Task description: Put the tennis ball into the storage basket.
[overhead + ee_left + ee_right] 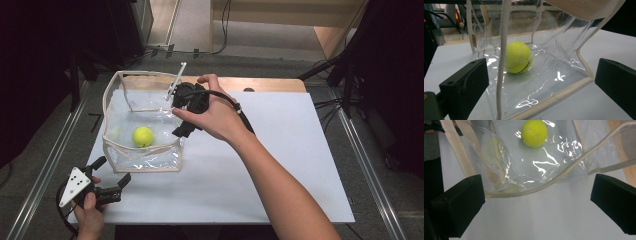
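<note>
The tennis ball [143,136] is sitting inside the clear bag [150,160]; both hand-held grippers, left [116,173] and right [181,112], are hanging open, gripping nothing.

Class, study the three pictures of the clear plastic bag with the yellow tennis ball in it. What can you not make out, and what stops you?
- Lettering on the yellow tennis ball: left gripper view, too small, behind a white cord.
- Right gripper jaws: high view, hidden by the hand.
- Clear plastic bag top: left gripper view, cut off by the edge.
</note>
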Demonstrator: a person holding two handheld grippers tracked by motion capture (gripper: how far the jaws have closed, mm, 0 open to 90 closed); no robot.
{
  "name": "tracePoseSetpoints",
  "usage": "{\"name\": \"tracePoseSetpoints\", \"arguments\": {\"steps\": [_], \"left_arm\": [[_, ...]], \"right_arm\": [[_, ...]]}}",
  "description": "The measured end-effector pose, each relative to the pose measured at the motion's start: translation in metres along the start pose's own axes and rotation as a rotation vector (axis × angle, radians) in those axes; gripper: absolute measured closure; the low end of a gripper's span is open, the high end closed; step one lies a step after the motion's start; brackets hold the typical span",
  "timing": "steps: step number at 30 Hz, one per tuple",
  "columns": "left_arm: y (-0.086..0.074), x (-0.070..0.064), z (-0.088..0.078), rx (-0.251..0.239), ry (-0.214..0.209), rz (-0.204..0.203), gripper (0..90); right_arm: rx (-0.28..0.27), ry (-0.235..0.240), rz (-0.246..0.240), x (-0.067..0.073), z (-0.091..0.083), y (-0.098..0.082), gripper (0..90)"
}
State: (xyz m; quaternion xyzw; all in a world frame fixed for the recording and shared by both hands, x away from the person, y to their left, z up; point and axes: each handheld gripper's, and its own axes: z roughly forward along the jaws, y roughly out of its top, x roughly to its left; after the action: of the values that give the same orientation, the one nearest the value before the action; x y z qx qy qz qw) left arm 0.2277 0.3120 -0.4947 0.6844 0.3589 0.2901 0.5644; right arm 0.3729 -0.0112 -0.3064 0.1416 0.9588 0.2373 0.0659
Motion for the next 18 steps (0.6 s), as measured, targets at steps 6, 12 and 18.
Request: {"name": "tracePoseSetpoints", "arguments": {"steps": [6,12,18], "left_arm": [[0.0,-0.001,0.001,-0.003,-0.001,-0.001,0.0],[0.0,-0.001,0.001,-0.002,-0.001,-0.001,0.0],[0.0,-0.001,0.0,0.002,0.0,0.004,0.0]], "right_arm": [[-0.005,0.002,0.011,-0.003,0.0,-0.008,0.0],[-0.006,0.002,0.023,-0.005,0.002,-0.015,0.0],[-0.002,-0.002,0.042,-0.008,0.005,-0.026,0.0]]}}
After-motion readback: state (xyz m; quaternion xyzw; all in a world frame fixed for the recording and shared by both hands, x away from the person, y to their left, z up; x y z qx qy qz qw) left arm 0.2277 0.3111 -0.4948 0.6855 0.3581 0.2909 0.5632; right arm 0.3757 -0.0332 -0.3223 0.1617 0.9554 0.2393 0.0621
